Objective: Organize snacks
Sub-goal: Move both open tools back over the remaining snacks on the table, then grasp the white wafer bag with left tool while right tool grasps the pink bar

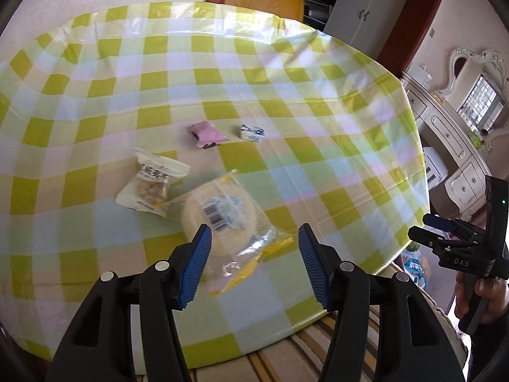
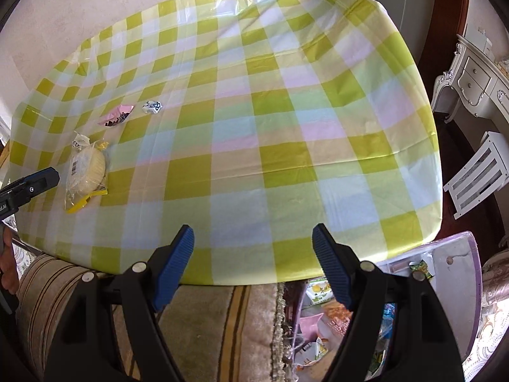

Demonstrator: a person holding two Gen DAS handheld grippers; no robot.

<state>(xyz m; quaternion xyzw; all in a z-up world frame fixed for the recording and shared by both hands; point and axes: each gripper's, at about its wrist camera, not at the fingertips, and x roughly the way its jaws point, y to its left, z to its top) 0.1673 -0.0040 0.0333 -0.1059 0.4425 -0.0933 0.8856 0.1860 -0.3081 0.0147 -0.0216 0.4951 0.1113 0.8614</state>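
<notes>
Left gripper point(image 1: 254, 267) jaws half open, empty, over round cake packet point(image 1: 222, 219), barcode up. Right gripper point(image 2: 253, 267) wider, empty, at table point(image 2: 286, 95) near edge; broad bare cloth ahead. Snack bin point(image 2: 413, 286) below edge. "DAS" on right gripper body.

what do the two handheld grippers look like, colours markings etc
Both match: the left gripper and the right gripper each have two black plastic arms with cut-out slots and silver round pivot pins, ending in blue ribbed pads. Seen from the side, the right gripper's black body carries white lettering reading DAS and a small green light. No cables show.
</notes>
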